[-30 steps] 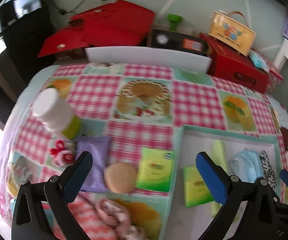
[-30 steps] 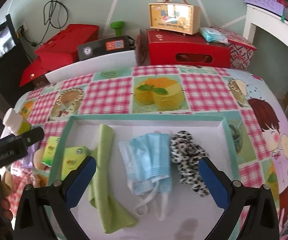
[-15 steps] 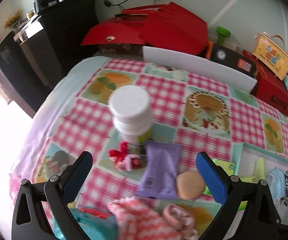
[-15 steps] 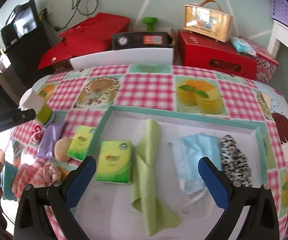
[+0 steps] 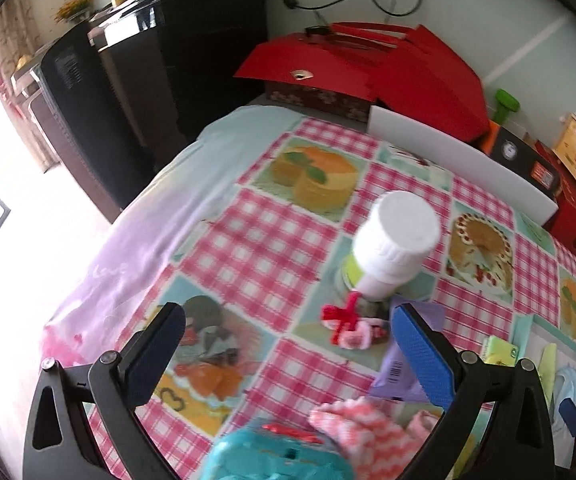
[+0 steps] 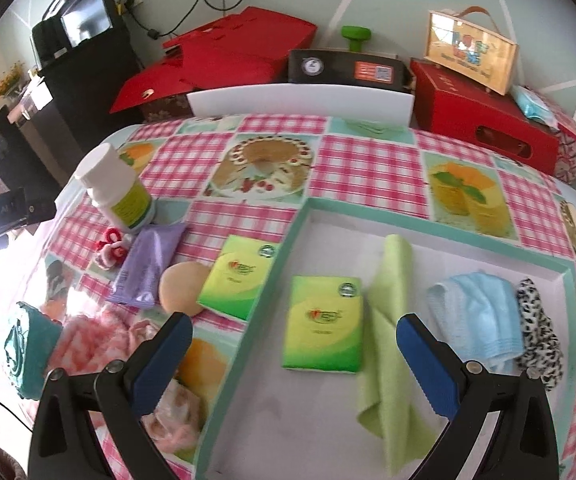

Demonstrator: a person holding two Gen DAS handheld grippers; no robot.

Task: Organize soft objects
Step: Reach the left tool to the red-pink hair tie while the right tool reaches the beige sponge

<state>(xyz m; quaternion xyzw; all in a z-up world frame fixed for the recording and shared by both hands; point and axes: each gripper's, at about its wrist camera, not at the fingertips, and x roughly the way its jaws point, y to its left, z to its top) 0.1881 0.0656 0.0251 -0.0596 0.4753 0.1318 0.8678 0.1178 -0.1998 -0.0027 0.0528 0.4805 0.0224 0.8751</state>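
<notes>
Tissue pack [image 6: 322, 329] between right fingers [image 6: 423, 364] — untouched.

Domestic room: worktop under a cake-print checked tablecloth [image 6: 367, 160], red gift boxes [image 6: 483, 116] along the wall, black cabinet [image 5: 192, 52] with monitor [image 6: 84, 20].

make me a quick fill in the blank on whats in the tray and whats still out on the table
1. Inside the tray, the green cloth lies between the blue face mask and a green ____.
2. The purple packet lies ____ the tray.
3. The bottle has a ____ cap.
4. Both grippers' jaws are ____.

Missing words: tissue pack; outside; white; open
</notes>
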